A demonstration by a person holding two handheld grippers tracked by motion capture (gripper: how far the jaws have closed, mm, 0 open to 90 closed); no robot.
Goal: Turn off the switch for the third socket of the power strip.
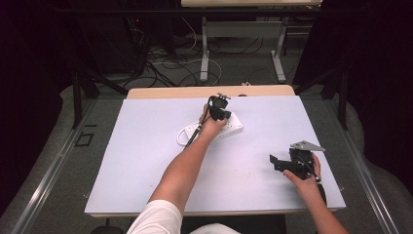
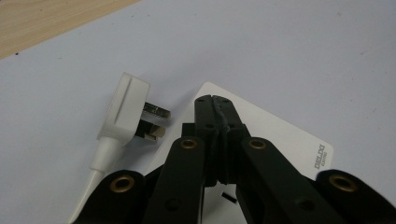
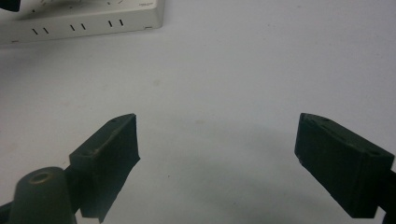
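Presently held: my left gripper [image 2: 215, 100], black jaws pressed together on nothing, tips over the flat white plastic power strip [image 2: 299, 140]. Just beside lies the white three-pin plug [image 2: 127, 109], unplugged. My right gripper [image 3: 217, 140], jaws apart, rests well apart on the pale tabletop [image 3: 243, 70].

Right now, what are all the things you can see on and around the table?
Power strip: one, white, middle of the table, far side.
Plug: one, white with metal pins, lying unplugged beside the power strip, on its cord.
Table: one, pale top, wooden far edge.
Desk legs: grey, on the floor behind, among cables.
Left hand-held gripper: black, jaws shut, over the power strip.
Right hand-held gripper: black, jaws open, near the table's right edge.
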